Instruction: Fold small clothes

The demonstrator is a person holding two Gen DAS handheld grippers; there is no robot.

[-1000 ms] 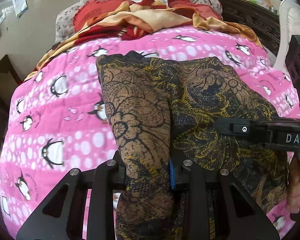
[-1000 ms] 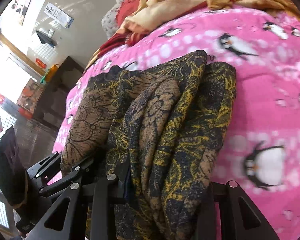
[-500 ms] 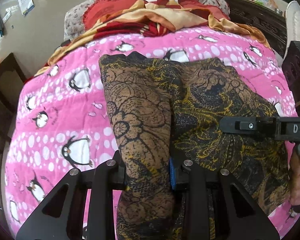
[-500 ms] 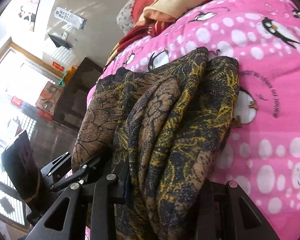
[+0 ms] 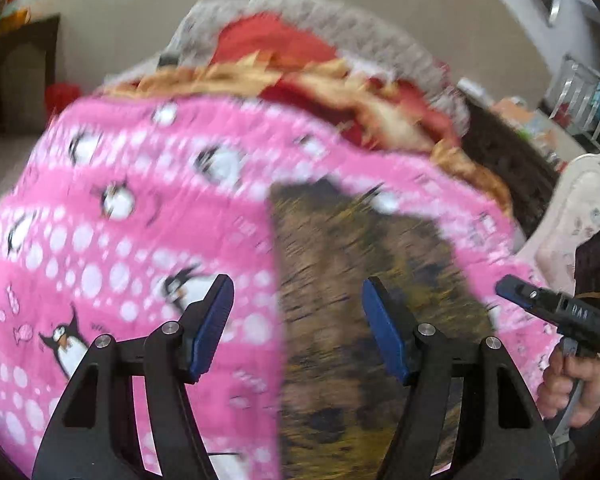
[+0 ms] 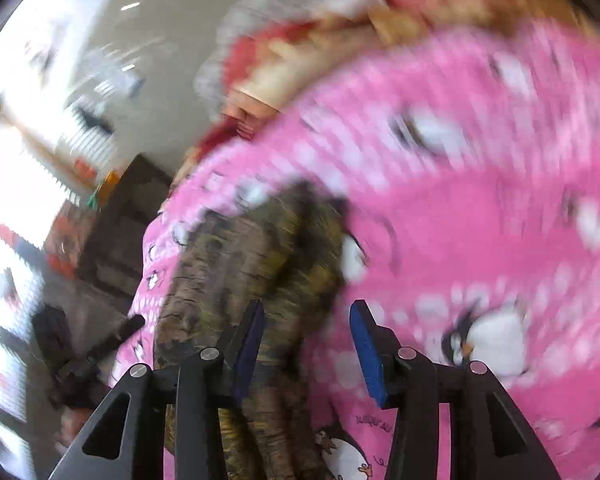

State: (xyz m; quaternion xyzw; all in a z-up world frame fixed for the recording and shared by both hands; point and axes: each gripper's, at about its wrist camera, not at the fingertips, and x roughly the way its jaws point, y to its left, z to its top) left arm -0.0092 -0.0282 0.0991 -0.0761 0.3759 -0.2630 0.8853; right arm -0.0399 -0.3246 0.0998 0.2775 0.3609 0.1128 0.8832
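- Both views are pretty smeared with motion blur, so fine detail is a no-go.
- The left tool [image 5: 296,322] is spread wide, blue pads [image 5: 214,322] well apart, nothing between them.
- The right tool [image 6: 306,354] is also wide and gripping nothing.
- The thing being folded, a dark brown and yellow patterned garment [image 5: 352,300], lies on the bed on top of the pink penguin blanket [image 5: 112,240]. In the left wrist view it runs as a long strip from near the camera away toward the middle of the bed.
- In the right wrist view the garment [image 6: 252,276] sits left of centre, looking bunched, with the tool's left pad over its near part. Can't tell if it touches.
- Behind the blanket there's a heap of red and gold bedding [image 5: 332,80] and a grey floral pillow [image 5: 340,24] against the wall.
- Off the bed's right side: a dark carved wooden piece [image 5: 508,168] and something white [image 5: 580,208], too blurry to name.
- The other tool pokes in from the right of the left wrist view [image 5: 556,312], the person's hand [image 5: 572,384] wrapped on its handle.
- Dark furniture [image 6: 124,216] stands left of the bed in the right wrist view.
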